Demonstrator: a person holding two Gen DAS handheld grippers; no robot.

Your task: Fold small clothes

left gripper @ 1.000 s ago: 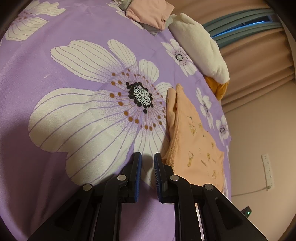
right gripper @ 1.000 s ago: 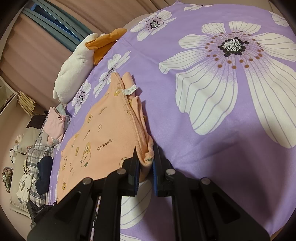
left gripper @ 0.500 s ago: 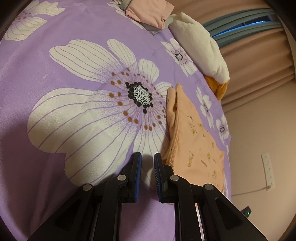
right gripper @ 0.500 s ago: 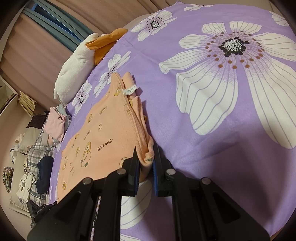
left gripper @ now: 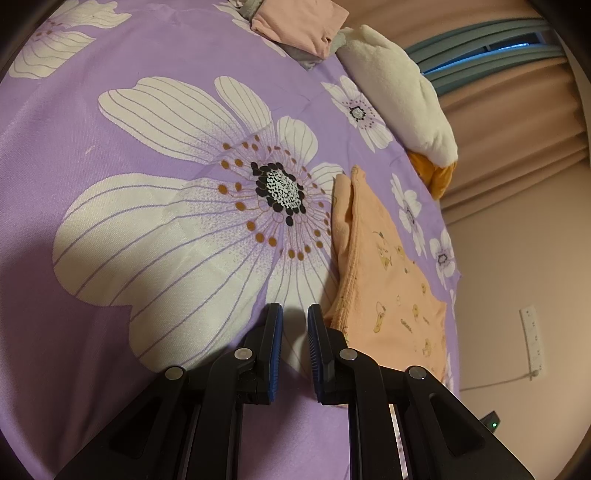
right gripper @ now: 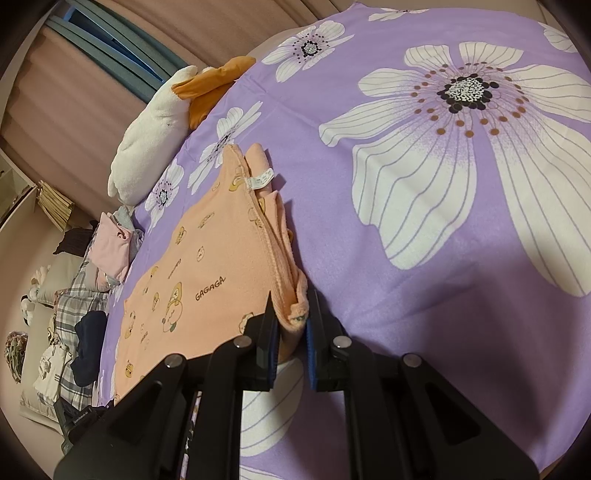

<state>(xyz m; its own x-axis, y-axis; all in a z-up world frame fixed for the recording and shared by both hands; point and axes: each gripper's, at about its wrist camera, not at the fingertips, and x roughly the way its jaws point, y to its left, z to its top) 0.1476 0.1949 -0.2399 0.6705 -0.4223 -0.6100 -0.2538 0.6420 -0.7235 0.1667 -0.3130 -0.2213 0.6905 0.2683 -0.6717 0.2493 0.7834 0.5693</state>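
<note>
**K:** Nothing has moved since a second ago. Both grippers sit where they were, and the orange garment (right gripper: 207, 266) has the same lie.

**M:** Right gripper (right gripper: 290, 321) state?

**K:** Narrow gap, jaws clamped on the near corner of the orange garment's folded edge. Cloth bunches between the blue pads (right gripper: 272, 347), and the corner is lifted slightly off the bedspread (right gripper: 424, 302).

**M:** Left?

**K:** Left gripper (left gripper: 294, 321) also stands narrow, with nothing between the jaws. Only the purple bedspread (left gripper: 110, 147) shows through the gap. Its right finger sits just beside the garment's (left gripper: 384, 280) near corner; I can't tell if it touches.

**M:** Where's the garment on the bed?

**K:** Flat along the bed's edge on the wall and curtain side, printed face up, "GAGAGA" text and small cartoon figures showing. Its thick layered edge faces the big white flower (left gripper: 207, 206) at mid-bed. White care tag (right gripper: 260, 181) sticks out at the far end of that edge.

**M:** Other stuff?

**K:** White plush with orange parts (right gripper: 155, 129) lies past the garment's far end, at the same bed edge by the curtain (right gripper: 66, 110). Pink folded piece (left gripper: 299, 26) sits over grey cloth towards the far corner. Pile of plaid and dark clothes (right gripper: 74, 314) lies beyond the edge in the right view.
</note>
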